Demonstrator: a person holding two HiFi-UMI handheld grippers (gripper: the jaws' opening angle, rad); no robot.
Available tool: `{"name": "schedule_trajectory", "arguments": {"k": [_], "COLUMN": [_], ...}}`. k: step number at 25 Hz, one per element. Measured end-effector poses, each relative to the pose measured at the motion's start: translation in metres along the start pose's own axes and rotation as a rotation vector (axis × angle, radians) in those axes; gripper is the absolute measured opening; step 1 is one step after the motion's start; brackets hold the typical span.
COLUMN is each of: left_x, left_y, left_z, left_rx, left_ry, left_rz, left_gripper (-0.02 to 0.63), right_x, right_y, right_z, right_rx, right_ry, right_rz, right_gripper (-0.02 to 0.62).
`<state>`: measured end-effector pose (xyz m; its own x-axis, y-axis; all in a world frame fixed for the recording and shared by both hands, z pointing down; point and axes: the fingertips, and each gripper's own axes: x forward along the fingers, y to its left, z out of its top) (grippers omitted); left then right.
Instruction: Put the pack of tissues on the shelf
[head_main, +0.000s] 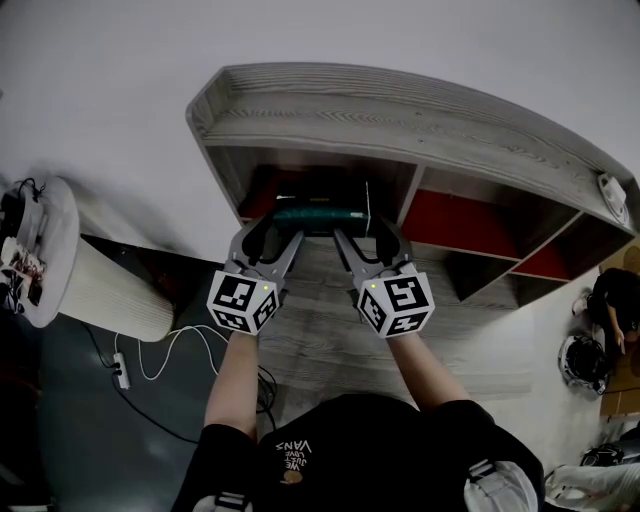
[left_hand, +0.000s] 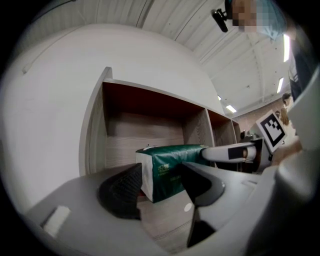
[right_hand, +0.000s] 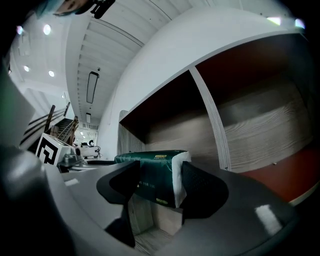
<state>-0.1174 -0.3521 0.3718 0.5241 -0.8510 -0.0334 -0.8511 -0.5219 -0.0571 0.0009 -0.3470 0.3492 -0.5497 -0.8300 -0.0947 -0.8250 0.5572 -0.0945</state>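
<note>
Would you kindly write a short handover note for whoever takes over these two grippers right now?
Left gripper: shut on the left end of the pack of tissues.
Right gripper: shut on its right end.
Pack: held at the mouth of the shelf, leftmost compartment.
Done: pack lifted and brought to the shelf.
Left: set it inside, open both grippers, withdraw.

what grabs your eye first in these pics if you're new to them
A dark green pack of tissues is gripped from both ends, the left gripper on one and the right gripper on the other, at the mouth of the leftmost compartment of a grey wooden shelf. The neighbouring compartment shows a bright red panel.
</note>
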Motion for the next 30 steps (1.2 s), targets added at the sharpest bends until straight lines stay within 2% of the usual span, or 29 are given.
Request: {"name": "schedule_trajectory", "arguments": {"k": [9,13,16,29,30], "left_x": [0.006,0.003,-0.005,-0.026,-0.026], "left_y": [0.005,-0.001,0.001,-0.015,-0.018], "left_z": [-0.001,-0.003,-0.002,-0.001,-0.002], "left_rx": [0.007,0.006,-0.006,-0.057,-0.061], "left_ry": [0.004,0.004,-0.005,-0.043,-0.042], "left_rz": [0.015,0.000,0.016,0.063,0.058], "left_gripper": [0.275,0.275,0.275,0.272,0.271], "right_x": [-0.003,-0.015,-0.022,-0.031,-0.032], "right_y": [-0.006,0.000,0.008,0.021,0.021], "right_z": [0.002,0.006,0.007,-0.015,-0.015], "right_rx": [0.016,-0.005,-0.029,-0.052,-0.053], "right_ry": [-0.011,-0.028,-0.039,0.010,0.011], "right_rz": [-0.013,-0.002,0.009,0.041,0.043], "right_gripper": [0.244,0.244,0.244,0.239,0.203]}}
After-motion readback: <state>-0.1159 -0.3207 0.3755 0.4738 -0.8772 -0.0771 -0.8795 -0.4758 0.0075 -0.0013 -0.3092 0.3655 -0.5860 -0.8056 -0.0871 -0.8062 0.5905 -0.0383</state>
